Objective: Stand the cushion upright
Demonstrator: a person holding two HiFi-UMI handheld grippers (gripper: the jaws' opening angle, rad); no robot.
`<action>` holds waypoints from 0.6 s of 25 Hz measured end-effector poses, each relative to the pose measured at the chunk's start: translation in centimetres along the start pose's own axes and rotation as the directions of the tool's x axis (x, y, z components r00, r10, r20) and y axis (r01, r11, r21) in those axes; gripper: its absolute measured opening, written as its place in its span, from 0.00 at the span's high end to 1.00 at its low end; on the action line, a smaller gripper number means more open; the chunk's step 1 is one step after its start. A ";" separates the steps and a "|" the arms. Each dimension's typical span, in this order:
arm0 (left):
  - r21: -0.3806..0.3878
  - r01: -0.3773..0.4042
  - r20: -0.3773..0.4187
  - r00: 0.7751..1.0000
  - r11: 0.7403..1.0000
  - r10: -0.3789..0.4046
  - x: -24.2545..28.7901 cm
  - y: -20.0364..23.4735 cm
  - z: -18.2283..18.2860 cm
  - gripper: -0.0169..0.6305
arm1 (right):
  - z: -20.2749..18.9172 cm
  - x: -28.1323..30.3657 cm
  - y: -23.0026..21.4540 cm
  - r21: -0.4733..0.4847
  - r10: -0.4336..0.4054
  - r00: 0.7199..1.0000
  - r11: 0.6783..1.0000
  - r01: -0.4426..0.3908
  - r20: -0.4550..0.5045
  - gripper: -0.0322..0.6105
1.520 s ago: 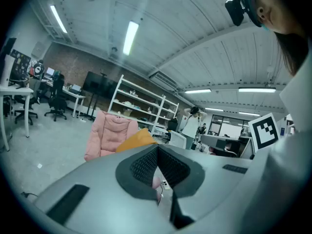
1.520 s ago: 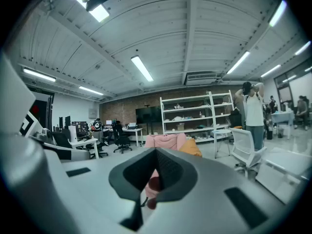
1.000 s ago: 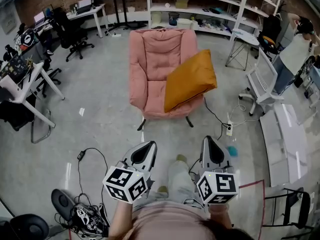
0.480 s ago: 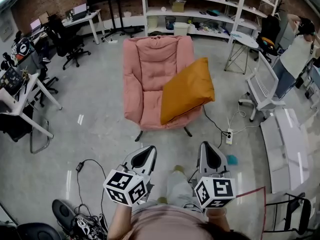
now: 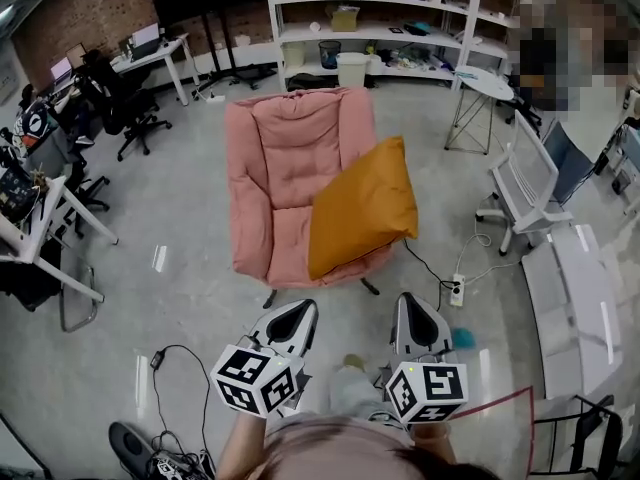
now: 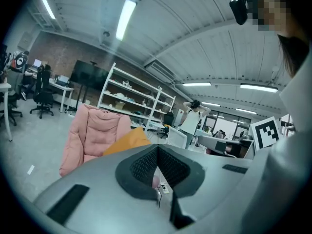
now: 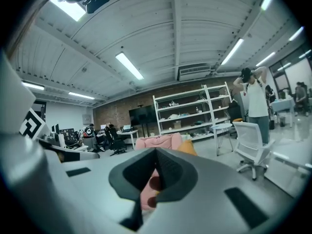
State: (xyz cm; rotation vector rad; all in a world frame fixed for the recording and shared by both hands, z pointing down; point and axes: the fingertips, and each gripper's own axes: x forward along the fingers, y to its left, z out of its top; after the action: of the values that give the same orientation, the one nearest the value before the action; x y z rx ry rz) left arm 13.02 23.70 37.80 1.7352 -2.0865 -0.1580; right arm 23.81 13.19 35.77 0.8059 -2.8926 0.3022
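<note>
While orange cushion (image 5: 360,208) leans in pink armchair (image 5: 272,168) on grey floor (image 5: 180,218), shelving (image 5: 385,30) behind: left gripper (image 5: 296,310), right gripper (image 5: 414,305), jaws together.

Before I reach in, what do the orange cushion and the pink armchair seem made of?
The cushion looks like matte woven fabric over soft filling: no sheen, rounded bulging faces. The armchair seems plush padded upholstery, going by its tufted dimples; exact cloth unclear.

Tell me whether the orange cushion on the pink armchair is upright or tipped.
Tipped: the orange cushion lies slanted across the pink armchair, over its seat and one armrest, not standing against the backrest.
</note>
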 end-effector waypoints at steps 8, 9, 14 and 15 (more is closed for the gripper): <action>-0.010 -0.004 -0.017 1.000 1.000 0.004 7.5 0.7 1.6 0.98 | 1.4 5.0 -5.4 0.003 -0.009 1.000 1.000 0.009 0.002 0.93; -0.010 -0.007 -0.018 1.000 1.000 0.007 8.4 0.7 1.8 0.98 | 1.5 5.5 -6.0 0.004 -0.005 1.000 1.000 0.005 0.003 0.93; -0.005 -0.013 -0.015 1.000 1.000 0.013 12.6 0.7 2.4 0.98 | 1.6 8.2 -9.1 0.006 0.009 1.000 1.000 -0.009 -0.003 0.93; -0.005 -0.014 -0.018 1.000 1.000 0.014 13.2 0.8 2.4 0.98 | 1.6 8.7 -9.6 0.009 0.009 1.000 1.000 -0.009 -0.005 0.93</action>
State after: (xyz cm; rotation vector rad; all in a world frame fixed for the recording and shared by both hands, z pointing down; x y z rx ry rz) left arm 9.64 10.74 39.11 1.7124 -2.0839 -0.1427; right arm 21.35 0.44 37.26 0.7922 -2.8934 0.3175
